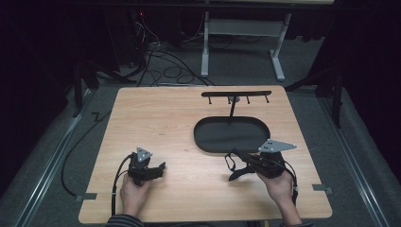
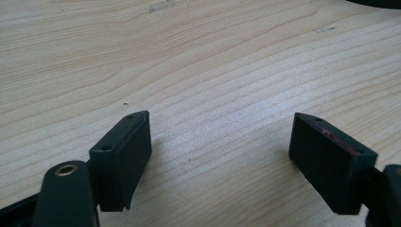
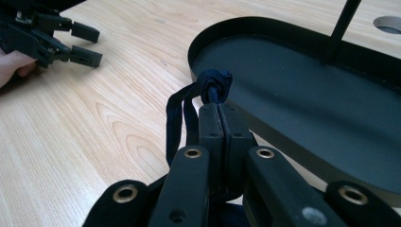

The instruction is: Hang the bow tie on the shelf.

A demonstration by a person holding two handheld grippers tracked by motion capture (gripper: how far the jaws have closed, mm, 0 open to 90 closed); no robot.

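Observation:
My right gripper [image 3: 218,111] is shut on a dark strap [image 3: 213,85], whose knotted end sticks out past the jaw tips while its loop [image 3: 177,120] hangs down on the left. In the high view the right gripper [image 1: 235,155] hovers just in front of the black oval tray [image 1: 208,142], with the strap [image 1: 230,163] dangling below it. A black T-shaped rack [image 1: 236,94] with small hooks rises on a thin post from the tray's far side. My left gripper [image 1: 162,166] rests low over bare wood at the front left, open, with nothing between its pads [image 2: 125,151].
The wooden table [image 1: 156,118] has bare space left of the tray. The tray's rim [image 3: 246,23] lies directly ahead of the right gripper. Beyond the table's far edge there are floor cables [image 1: 161,66] and a white desk frame [image 1: 206,42].

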